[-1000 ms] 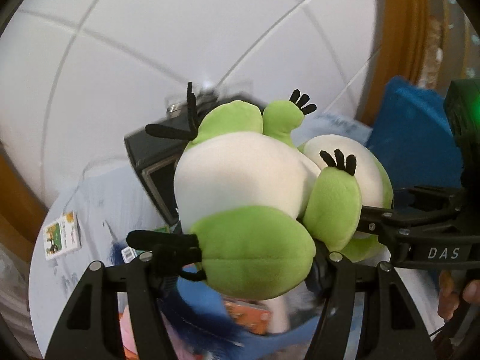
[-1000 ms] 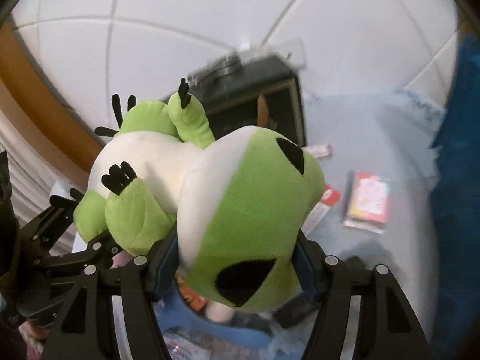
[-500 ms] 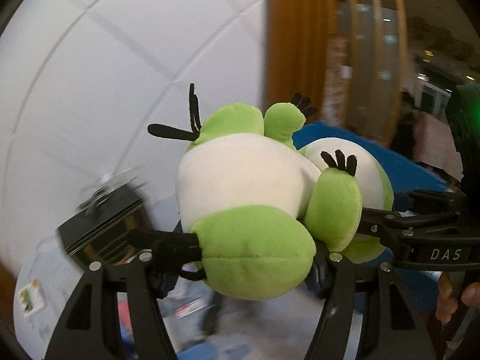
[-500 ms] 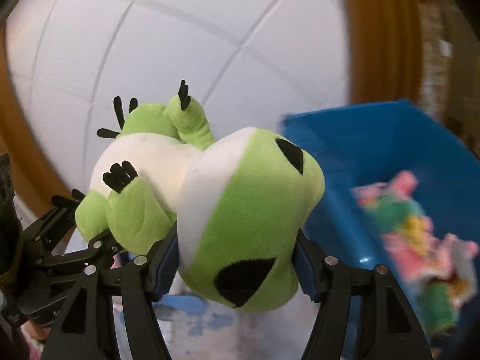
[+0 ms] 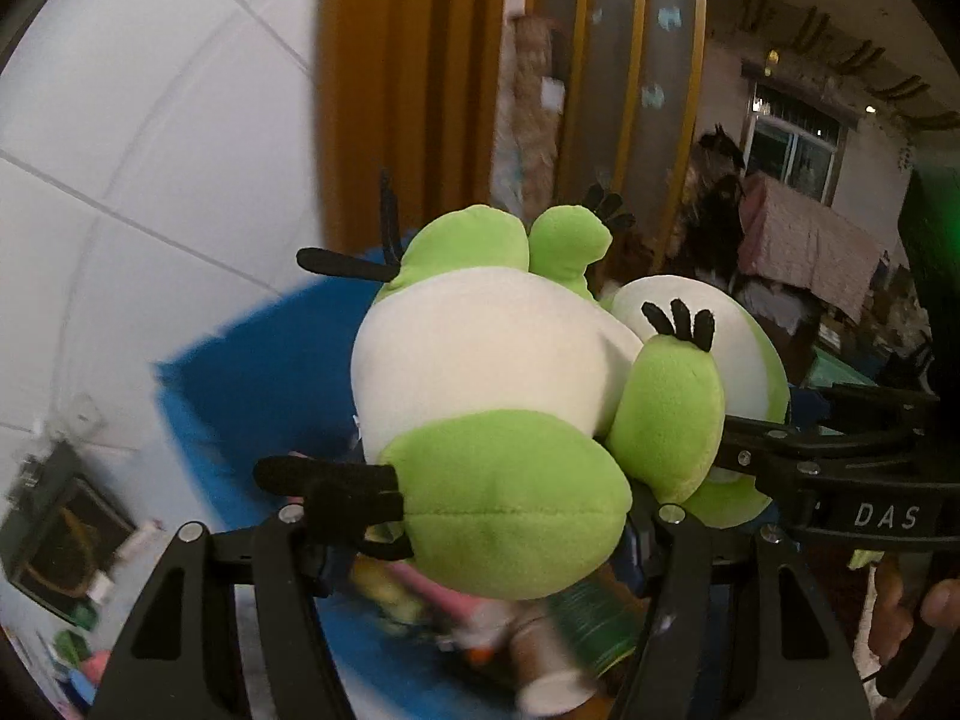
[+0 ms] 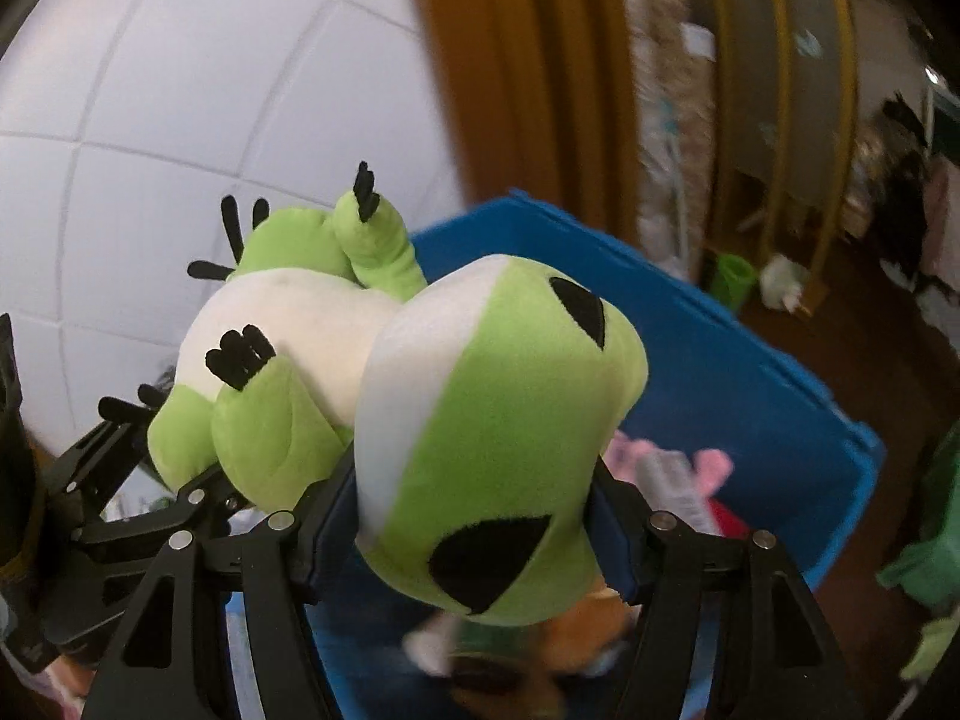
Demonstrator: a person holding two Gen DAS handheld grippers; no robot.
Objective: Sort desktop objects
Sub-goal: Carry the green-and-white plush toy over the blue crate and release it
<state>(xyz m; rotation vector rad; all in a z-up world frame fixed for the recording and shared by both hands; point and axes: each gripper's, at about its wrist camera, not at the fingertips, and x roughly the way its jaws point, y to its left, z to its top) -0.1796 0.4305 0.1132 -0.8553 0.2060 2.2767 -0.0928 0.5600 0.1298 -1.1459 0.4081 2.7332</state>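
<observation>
A second ago both cameras looked past the plush at a white tiled wall, a black box and small packets on a pale tabletop; now the backdrop has swung round to a brown wooden frame, a cluttered room and a blue bin (image 6: 738, 372), which had only begun to show at the half-second mark. The plush (image 5: 492, 396) itself sits in each view just as it did before, so the grip has not slipped. The left gripper (image 5: 480, 531) is clamped on the green lower body, its black feet sticking out beside the left finger (image 5: 282, 546); the right gripper (image 6: 474, 510) is clamped on the head (image 6: 498, 420), blue pads pressing both cheeks. Each gripper also shows in the other's view: the right one at the far edge of the left camera, the left one low at the near edge of the right camera. The plush hangs in the air between the two, held over the open bin, clear of what lies inside. The black box (image 5: 60, 540) has slid to the lower left edge of the left view, small and blurred. In the bin lie pink soft things (image 6: 672, 468), a green can (image 5: 591, 618) and a paper cup (image 5: 552, 681), all smeared by motion. The only writing that reads is "DAS" (image 5: 885, 516), in white letters on the black body of the right gripper seen from the left camera. Any print on the can is too blurred to read. Fingers (image 5: 942, 600) of the person's hand show at the lower right there.
</observation>
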